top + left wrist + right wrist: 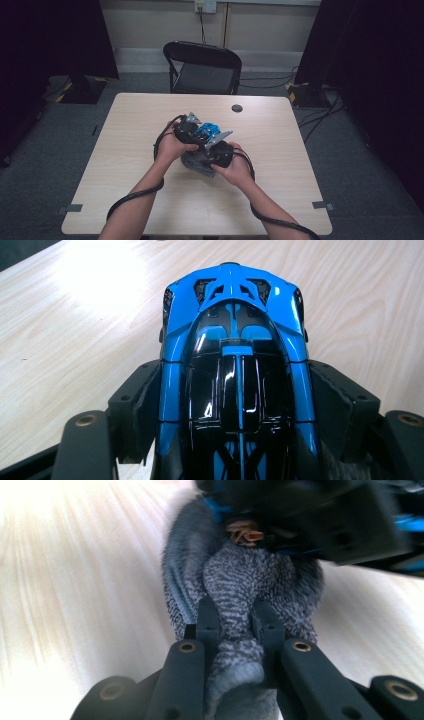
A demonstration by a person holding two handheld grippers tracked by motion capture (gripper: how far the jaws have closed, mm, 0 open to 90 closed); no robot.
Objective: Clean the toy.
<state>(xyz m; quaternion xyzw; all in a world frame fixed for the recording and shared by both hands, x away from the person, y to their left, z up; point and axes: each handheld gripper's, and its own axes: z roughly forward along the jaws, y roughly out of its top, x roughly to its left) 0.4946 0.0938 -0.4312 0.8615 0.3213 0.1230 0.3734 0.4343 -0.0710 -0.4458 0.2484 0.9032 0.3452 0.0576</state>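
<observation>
Blue and black, the toy car (pixel 235 370) sits clamped by its flanks in our left gripper (pixel 186 128) above the table (pixel 125 150). Our right gripper (pixel 235 630), pinched on the grey cloth (pixel 240 590), seems mid-wipe; next we rub beneath the body.

Both my forearms reach in over the table's middle, my left gripper (pixel 192 131) clamping its jaws on the blue toy car (pixel 235 370) while my right gripper (pixel 216 154), just beside, pinches the grey cloth (pixel 240 590).
</observation>
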